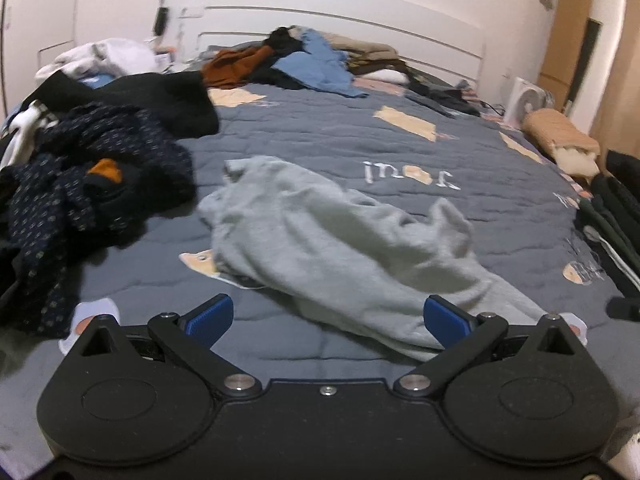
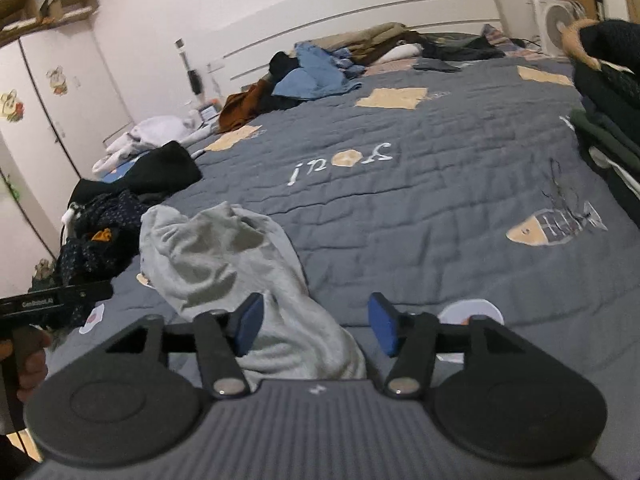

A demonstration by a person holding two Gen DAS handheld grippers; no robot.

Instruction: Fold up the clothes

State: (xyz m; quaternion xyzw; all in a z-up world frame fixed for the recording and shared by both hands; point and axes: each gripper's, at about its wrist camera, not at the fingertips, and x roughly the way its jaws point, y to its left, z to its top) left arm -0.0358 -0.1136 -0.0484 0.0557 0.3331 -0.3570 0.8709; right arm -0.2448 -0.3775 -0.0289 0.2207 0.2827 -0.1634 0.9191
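Looking along the left gripper [image 1: 328, 318], its jaws stand spread and hold nothing; the grey sweatshirt [image 1: 332, 248] lies crumpled at centre frame on the bed [image 1: 360, 136]. It looks soft, light and floppy (thick knit, likely to sag), so a hem or cuff edge seems the best hold. Dark clothes [image 1: 80, 184] pile at the left.

From the right gripper [image 2: 314, 328], jaws likewise spread, the sweatshirt [image 2: 224, 256] runs from the lower centre toward the left. The quilt looks soft; a folded stack [image 2: 608, 120] sits at the right edge.
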